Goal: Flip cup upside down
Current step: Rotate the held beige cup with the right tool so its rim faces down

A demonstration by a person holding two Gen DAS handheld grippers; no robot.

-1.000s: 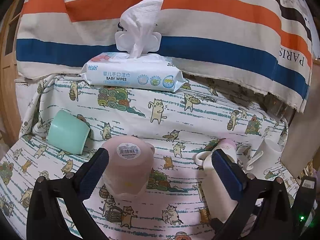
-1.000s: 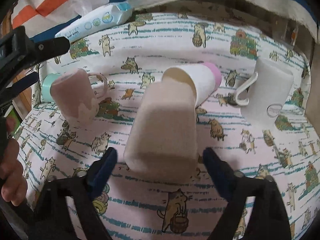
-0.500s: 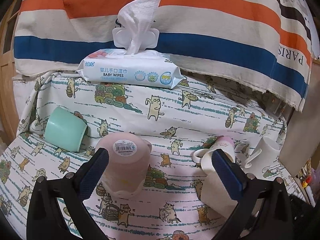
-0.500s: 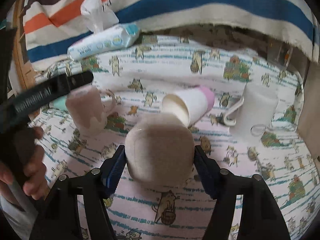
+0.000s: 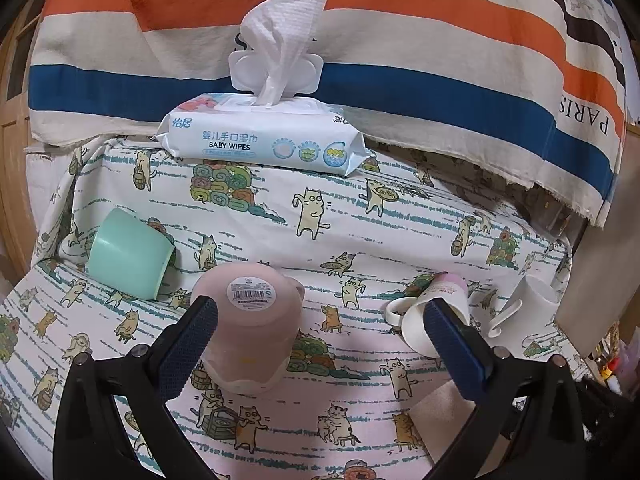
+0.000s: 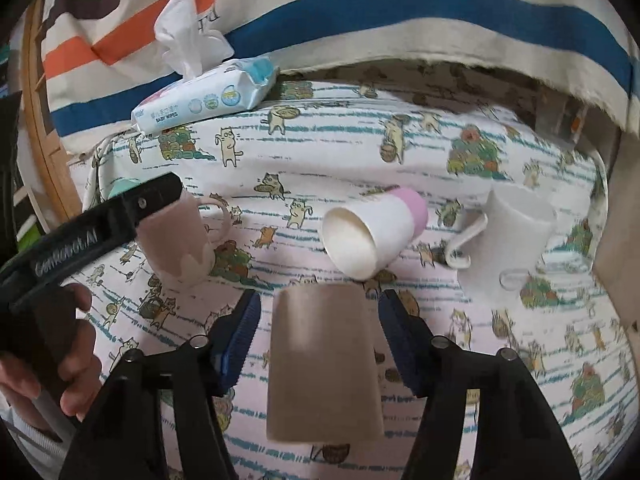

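Observation:
A beige cup point(image 6: 324, 364) stands upside down on the cat-print cloth, between the fingers of my right gripper point(image 6: 318, 320). The jaws are open with a small gap on each side of the cup. A corner of the cup shows at the lower right of the left wrist view point(image 5: 444, 416). A pink mug point(image 5: 250, 328) stands upside down with a barcode sticker on its base; it also shows in the right wrist view point(image 6: 180, 240). My left gripper point(image 5: 320, 344) is open and empty, its left finger just beside the pink mug.
A white-and-pink cup point(image 6: 372, 232) lies on its side behind the beige cup. A white mug point(image 6: 508, 248) stands upside down at right. A mint cup point(image 5: 128, 254) lies at left. A baby wipes pack point(image 5: 264, 140) sits at the back under a striped cloth point(image 5: 400, 40).
My right gripper closed in on the beige cup, tipped it from lying to upside down on the cloth, then opened slightly. The left gripper drew back a little from the pink mug.

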